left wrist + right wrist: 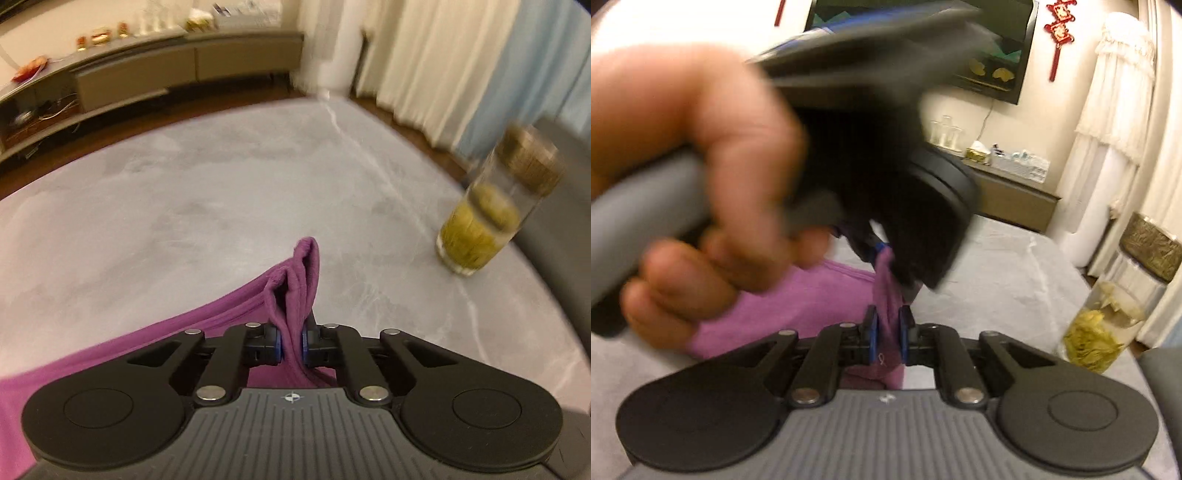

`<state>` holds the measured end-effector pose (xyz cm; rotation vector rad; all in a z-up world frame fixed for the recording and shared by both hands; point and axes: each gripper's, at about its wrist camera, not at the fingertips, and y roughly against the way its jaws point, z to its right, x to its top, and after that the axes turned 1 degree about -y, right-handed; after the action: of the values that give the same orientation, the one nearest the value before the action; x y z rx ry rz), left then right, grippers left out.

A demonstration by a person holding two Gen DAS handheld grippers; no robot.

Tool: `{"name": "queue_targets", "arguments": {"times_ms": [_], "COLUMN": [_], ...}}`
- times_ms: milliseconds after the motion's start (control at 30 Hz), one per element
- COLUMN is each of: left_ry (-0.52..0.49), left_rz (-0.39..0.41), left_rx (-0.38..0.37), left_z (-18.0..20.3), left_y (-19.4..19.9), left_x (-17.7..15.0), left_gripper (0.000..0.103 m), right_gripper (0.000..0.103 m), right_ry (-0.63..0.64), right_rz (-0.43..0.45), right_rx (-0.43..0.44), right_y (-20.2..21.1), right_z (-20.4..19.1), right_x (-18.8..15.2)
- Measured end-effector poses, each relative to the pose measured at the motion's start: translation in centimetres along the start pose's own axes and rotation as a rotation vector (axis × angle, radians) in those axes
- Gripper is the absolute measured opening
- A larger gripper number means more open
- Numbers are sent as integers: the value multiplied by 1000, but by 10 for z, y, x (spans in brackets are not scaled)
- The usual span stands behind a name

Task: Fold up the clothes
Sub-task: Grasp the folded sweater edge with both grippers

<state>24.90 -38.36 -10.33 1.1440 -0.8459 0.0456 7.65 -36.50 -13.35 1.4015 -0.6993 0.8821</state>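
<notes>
Thin, limp purple knit garment (236, 306), light and prone to sagging, pinched at bunched edges by left hand-held gripper (291, 341) and right hand-held gripper (888, 341), trailing onto grey marbled desk (166, 192).

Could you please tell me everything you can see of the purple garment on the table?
The purple garment is a soft, thin knit with stitched hems. The left gripper is shut on a bunched, upright fold of it; the right gripper pinches another fold close by. The rest trails down onto the grey marbled table, partly lifted. Its full shape is hidden.
</notes>
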Motion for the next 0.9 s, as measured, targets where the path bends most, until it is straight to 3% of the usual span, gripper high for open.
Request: {"name": "queue_targets", "arguments": {"times_ms": [67, 133, 200, 267, 333, 467, 667, 800, 900], "left_ry": [73, 123, 158, 170, 196, 203, 192, 185, 190], "left_rz": [53, 64, 40, 18, 11, 14, 27, 43, 116], "left_rx": [-26, -9, 23, 39, 32, 46, 84, 107, 87], "left_z": [-33, -64, -88, -101, -107, -110, -111, -111, -109], "left_y": [28, 41, 38, 29, 24, 25, 31, 37, 59], "left_x": [-14, -29, -39, -48, -53, -59, -69, -75, -80], "left_gripper": [9, 9, 9, 9, 9, 9, 10, 17, 17], "right_gripper": [30, 33, 34, 27, 24, 16, 16, 17, 18], "right_ry": [-93, -213, -278, -339, -334, -247, -148, -82, -154], "right_rz": [21, 52, 33, 10, -38, -138, -184, -213, -191], "right_rx": [128, 242, 289, 332, 332, 252, 226, 210, 219], "right_y": [13, 24, 18, 10, -2, -22, -28, -31, -28], "right_z": [15, 32, 32, 32, 22, -11, -31, -44, -34], "right_x": [3, 7, 10, 14, 16, 16, 14, 13, 18]}}
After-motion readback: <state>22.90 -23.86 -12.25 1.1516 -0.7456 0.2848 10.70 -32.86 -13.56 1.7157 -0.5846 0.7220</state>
